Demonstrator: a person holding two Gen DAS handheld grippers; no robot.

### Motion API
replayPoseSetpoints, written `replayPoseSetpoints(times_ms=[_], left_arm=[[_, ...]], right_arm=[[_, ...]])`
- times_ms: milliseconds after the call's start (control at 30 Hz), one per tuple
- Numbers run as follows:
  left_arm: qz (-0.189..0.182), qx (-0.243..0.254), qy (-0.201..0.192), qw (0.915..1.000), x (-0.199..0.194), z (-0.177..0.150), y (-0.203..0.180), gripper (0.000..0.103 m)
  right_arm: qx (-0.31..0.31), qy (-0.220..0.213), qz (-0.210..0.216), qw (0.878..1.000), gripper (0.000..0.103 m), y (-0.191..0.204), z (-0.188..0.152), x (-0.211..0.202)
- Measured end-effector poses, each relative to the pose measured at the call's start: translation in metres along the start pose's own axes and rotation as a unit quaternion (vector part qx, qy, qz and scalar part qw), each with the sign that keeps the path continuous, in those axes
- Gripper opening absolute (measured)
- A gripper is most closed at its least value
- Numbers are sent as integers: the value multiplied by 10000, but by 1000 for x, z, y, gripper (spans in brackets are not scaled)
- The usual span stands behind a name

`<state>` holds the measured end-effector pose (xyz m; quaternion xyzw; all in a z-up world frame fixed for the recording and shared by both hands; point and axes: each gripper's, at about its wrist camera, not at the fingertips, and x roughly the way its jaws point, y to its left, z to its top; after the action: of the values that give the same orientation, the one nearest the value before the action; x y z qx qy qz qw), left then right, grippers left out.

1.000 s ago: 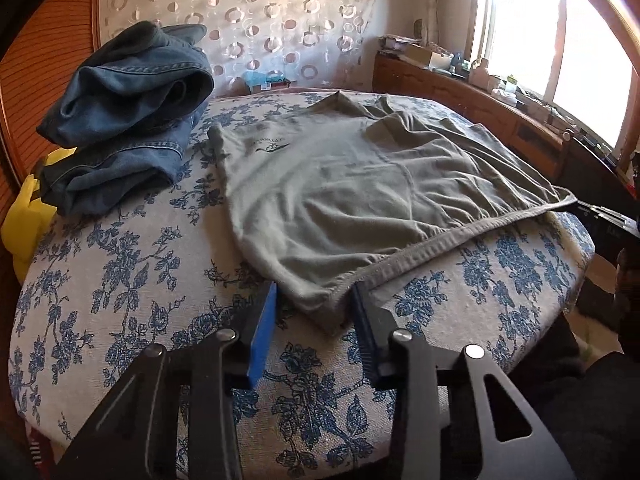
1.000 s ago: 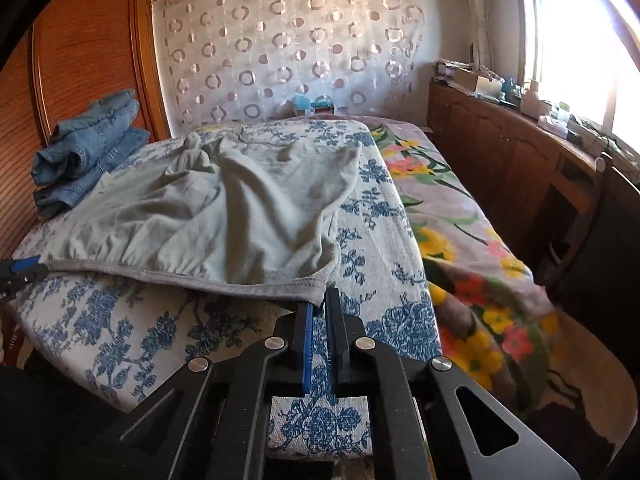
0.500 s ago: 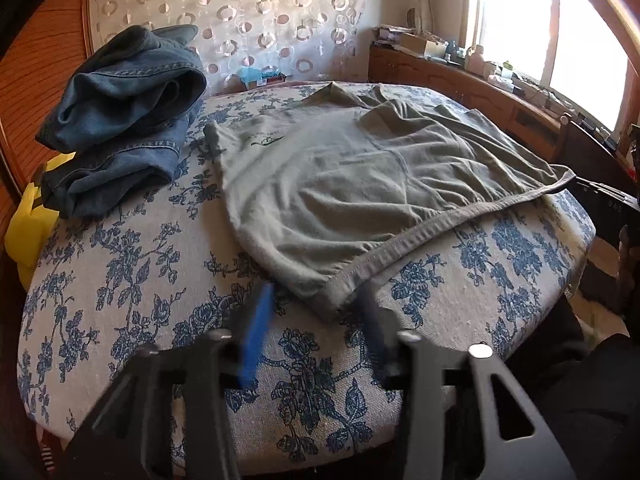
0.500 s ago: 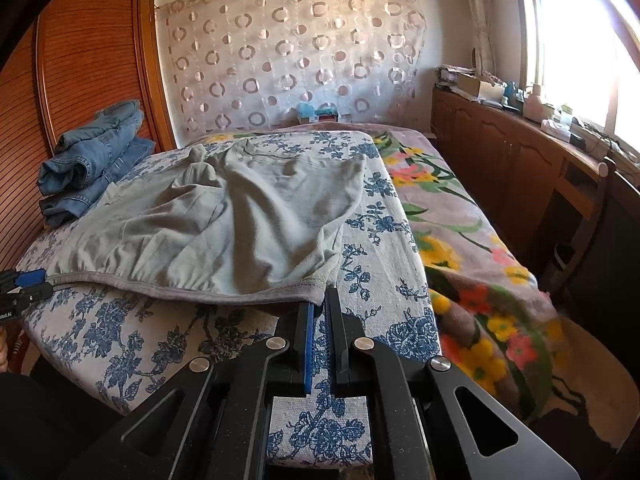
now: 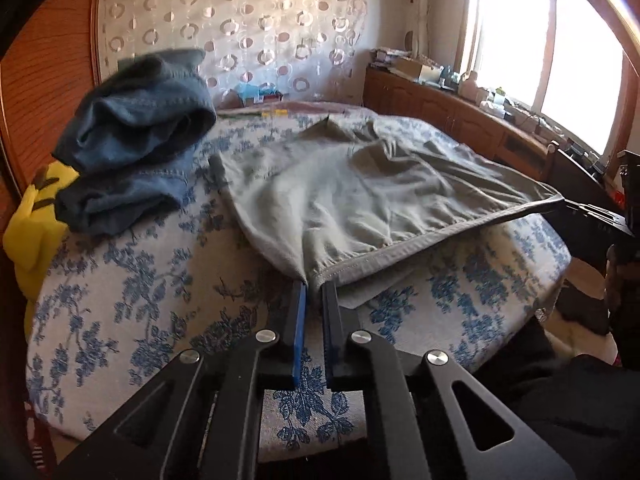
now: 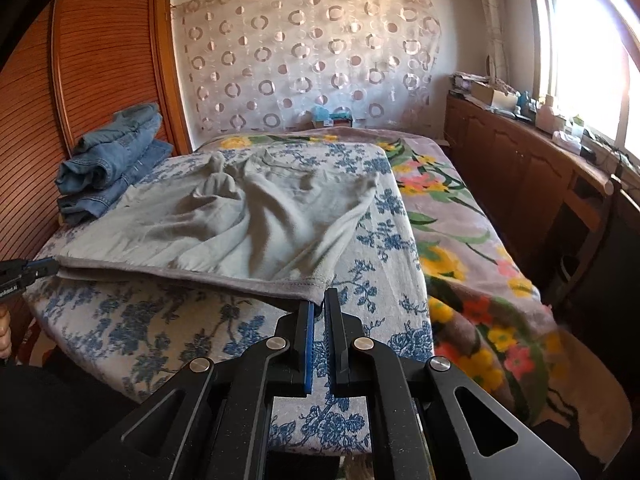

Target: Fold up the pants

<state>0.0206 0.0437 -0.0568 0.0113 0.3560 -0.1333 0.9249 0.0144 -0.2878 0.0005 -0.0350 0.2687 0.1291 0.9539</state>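
Grey-green pants (image 5: pixel 360 200) lie spread on the blue-flowered cover (image 5: pixel 140 280), waistband toward me. My left gripper (image 5: pixel 314 284) is shut on the waistband's left corner, with the cloth pinched between its pads and held a little above the cover. My right gripper (image 6: pixel 319 304) is shut on the opposite corner of the pants (image 6: pixel 240 224). The waistband stretches taut between the two. In the right wrist view the left gripper (image 6: pixel 36 270) shows at the far left edge. The left wrist view shows the right gripper (image 5: pixel 580 210) at the far right.
A stack of folded blue jeans (image 5: pixel 136 140) sits at the back left, beside a yellow soft item (image 5: pixel 32 216). A flowered blanket (image 6: pixel 460 220) covers the bed on the right. Wooden cabinets (image 6: pixel 520 168) run under the window, and a wooden wardrobe (image 6: pixel 100 80) stands at the left.
My left gripper went from open around the waistband corner to shut on it, then rose with it. The waistband now hangs lifted and taut. The right gripper kept its grip.
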Motion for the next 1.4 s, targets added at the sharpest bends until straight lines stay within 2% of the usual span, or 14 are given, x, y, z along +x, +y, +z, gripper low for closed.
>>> replayPoseSetpoints(times_ms=[133, 400, 667, 767, 867, 967, 1067, 1133, 1200, 1400], left_arm=[[-70, -41, -182, 9998, -19, 7, 2, 8], [-103, 79, -286, 9995, -37, 10, -2, 8], [-110, -59, 3, 9999, -24, 1, 2, 9], [-91, -71, 69, 9999, -21, -3, 2, 12], [-100, 6, 94, 9999, -23, -3, -1, 21], [-67, 51, -35, 10000, -31, 0, -2, 46], [-70, -11, -69, 10000, -33, 4, 2, 56], [-40, -24, -87, 10000, -31, 6, 4, 72], [-78, -73, -80, 9999, -27, 8, 7, 80], [26, -163, 53, 9998, -3, 11, 12, 80]], right_arm=[[-137, -18, -21, 9999, 4, 1, 1, -9], [-281, -90, 18, 9996, 4, 6, 0, -22], [-210, 73, 70, 9997, 4, 4, -15, 4], [-155, 96, 76, 9998, 4, 4, -20, 13], [-86, 96, 76, 9999, 4, 1, -18, 16], [-97, 86, 44, 9999, 4, 0, -15, 16], [-101, 66, 51, 9999, 4, 0, -14, 14], [-100, 37, 61, 9999, 4, 3, -13, 12], [-99, 2, 96, 9999, 4, 5, -12, 12], [-232, -166, 293, 9992, 4, 20, -1, 16]])
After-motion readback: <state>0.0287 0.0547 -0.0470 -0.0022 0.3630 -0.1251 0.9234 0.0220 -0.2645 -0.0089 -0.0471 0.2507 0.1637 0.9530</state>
